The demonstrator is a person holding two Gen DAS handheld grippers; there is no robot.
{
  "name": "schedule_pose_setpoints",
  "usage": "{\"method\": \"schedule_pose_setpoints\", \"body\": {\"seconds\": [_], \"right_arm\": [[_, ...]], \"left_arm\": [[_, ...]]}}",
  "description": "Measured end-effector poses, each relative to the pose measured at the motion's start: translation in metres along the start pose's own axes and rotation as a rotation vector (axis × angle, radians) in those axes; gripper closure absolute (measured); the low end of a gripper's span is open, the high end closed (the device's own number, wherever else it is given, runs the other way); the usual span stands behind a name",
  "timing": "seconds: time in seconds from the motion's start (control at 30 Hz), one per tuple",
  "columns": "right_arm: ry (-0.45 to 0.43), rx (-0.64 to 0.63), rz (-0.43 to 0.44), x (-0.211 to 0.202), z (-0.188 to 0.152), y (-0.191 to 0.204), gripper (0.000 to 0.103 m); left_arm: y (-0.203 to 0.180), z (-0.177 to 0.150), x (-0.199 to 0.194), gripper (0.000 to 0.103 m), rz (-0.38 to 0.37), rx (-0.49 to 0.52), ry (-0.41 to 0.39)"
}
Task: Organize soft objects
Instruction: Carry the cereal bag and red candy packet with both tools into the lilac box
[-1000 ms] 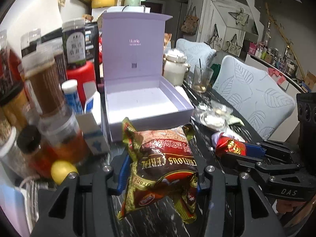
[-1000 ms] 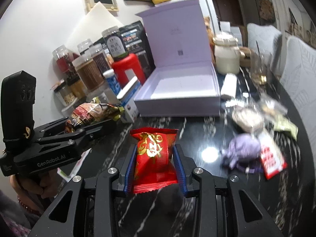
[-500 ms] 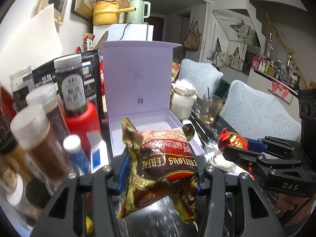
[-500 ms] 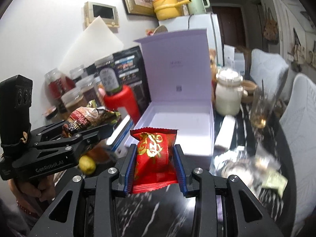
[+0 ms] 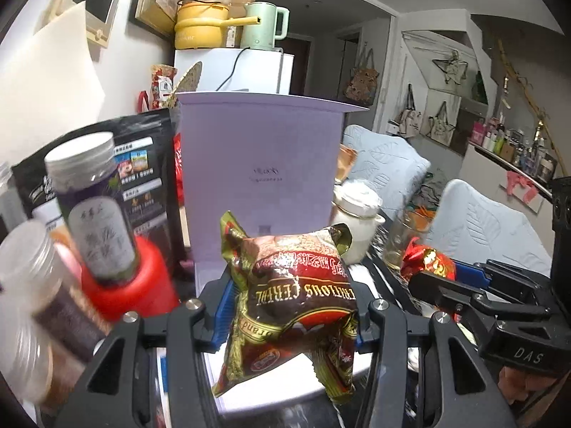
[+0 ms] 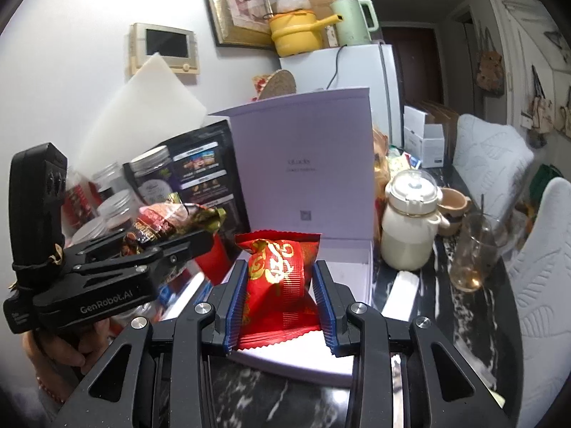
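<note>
My left gripper (image 5: 291, 306) is shut on a brown and gold cereal packet (image 5: 296, 306) and holds it in the air over the front of the open lilac box (image 5: 260, 164). My right gripper (image 6: 280, 292) is shut on a red snack packet (image 6: 280, 274), held above the box's front edge (image 6: 303, 360). The box lid (image 6: 307, 164) stands upright behind. In the left wrist view the right gripper (image 5: 439, 278) shows at the right with the red packet (image 5: 428, 260). In the right wrist view the left gripper (image 6: 185, 242) shows at the left with the cereal packet (image 6: 160, 221).
Jars (image 5: 92, 199) and a red canister (image 5: 132, 278) crowd the box's left side. A white lidded jar (image 6: 410, 228) and a glass (image 6: 474, 253) stand to its right on the black marble table (image 6: 446, 339). Pale chairs (image 6: 535, 267) line the right.
Both grippers have risen and moved forward toward the lilac box, each still holding its packet. The box now fills more of both views and the table items have dropped out of sight.
</note>
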State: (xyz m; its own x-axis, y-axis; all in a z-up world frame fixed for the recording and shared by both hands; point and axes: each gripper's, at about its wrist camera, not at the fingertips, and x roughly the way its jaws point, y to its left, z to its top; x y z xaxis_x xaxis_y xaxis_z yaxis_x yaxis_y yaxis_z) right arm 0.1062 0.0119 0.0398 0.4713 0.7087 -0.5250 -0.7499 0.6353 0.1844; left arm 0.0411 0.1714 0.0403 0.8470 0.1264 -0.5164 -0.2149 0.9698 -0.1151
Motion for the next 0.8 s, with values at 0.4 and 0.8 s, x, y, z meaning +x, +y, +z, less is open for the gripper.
{"method": "schedule_pose_setpoints", "body": {"seconds": [0.4, 0.8], "right_arm": [[0.04, 0.029, -0.01, 0.066, 0.029, -0.023, 0.067], [0.12, 0.082, -0.012, 0.121, 0.024, -0.047, 0.067]], "left_arm": [[0.007, 0.019, 0.069, 0.054, 0.032, 0.021, 0.04], [0.02, 0.004, 0.119, 0.054, 0.067, 0.025, 0.142]]}}
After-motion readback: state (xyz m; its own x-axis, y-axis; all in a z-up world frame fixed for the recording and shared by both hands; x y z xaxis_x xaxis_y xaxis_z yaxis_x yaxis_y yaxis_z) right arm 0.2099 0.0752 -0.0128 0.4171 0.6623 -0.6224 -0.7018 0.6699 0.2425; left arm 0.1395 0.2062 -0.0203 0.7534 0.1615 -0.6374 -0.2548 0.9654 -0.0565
